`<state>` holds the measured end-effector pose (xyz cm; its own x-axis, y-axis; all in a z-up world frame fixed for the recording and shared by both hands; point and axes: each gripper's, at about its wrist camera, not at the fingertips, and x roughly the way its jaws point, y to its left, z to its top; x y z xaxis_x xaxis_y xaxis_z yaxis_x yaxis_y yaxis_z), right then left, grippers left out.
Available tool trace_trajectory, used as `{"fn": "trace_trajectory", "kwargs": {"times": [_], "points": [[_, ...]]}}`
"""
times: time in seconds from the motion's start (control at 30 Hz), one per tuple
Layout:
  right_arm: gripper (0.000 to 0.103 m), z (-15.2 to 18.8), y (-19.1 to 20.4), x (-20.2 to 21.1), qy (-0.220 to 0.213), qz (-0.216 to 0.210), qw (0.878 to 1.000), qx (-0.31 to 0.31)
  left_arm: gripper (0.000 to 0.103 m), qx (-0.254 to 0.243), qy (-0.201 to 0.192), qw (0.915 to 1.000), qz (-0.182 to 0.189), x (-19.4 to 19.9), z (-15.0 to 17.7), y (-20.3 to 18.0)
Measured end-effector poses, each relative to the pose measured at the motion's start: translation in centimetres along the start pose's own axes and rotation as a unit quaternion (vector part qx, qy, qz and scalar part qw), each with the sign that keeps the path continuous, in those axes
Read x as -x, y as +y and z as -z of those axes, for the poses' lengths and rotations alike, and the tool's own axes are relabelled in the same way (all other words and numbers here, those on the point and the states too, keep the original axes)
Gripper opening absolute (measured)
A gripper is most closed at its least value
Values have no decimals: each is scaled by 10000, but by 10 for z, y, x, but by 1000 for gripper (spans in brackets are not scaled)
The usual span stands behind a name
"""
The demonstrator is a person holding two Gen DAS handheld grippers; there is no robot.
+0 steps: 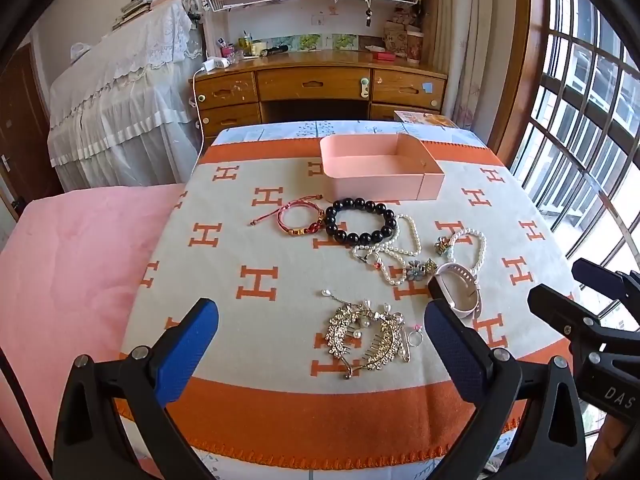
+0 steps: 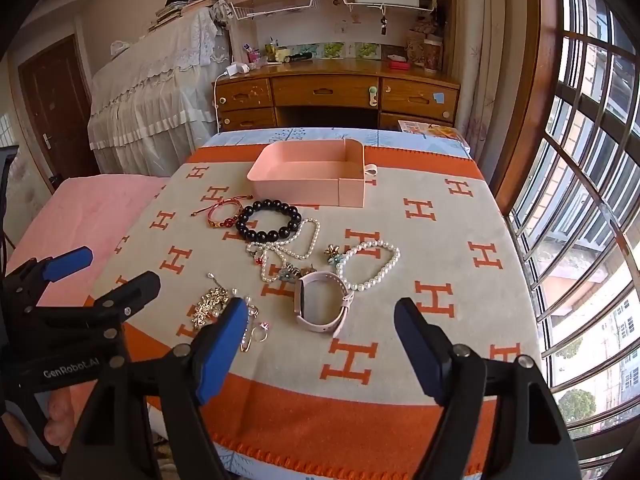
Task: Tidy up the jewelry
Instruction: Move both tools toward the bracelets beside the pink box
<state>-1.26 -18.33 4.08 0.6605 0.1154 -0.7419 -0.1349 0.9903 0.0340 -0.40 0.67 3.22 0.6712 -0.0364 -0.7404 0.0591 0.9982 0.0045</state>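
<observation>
Both grippers, left (image 1: 320, 344) and right (image 2: 320, 340), are hovering open, empty; right should be straddling the watch (image 2: 322, 304) band squarely; box (image 2: 312, 178) is waiting.

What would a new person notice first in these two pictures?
First, the cluster of jewelry in the middle of the orange-and-grey H-patterned blanket: a black bead bracelet, pearl strands and a gold hair comb. Behind it stands an empty pink box. Near the camera, the left gripper and right gripper are open.
</observation>
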Motion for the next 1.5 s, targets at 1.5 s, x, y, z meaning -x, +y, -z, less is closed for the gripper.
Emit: {"fn": "trace_trajectory", "kwargs": {"times": [1.5], "points": [[59,-127,7,-106,1554,-704,9849,286,83,80,1548,9879,97,-127,-102,68]]}}
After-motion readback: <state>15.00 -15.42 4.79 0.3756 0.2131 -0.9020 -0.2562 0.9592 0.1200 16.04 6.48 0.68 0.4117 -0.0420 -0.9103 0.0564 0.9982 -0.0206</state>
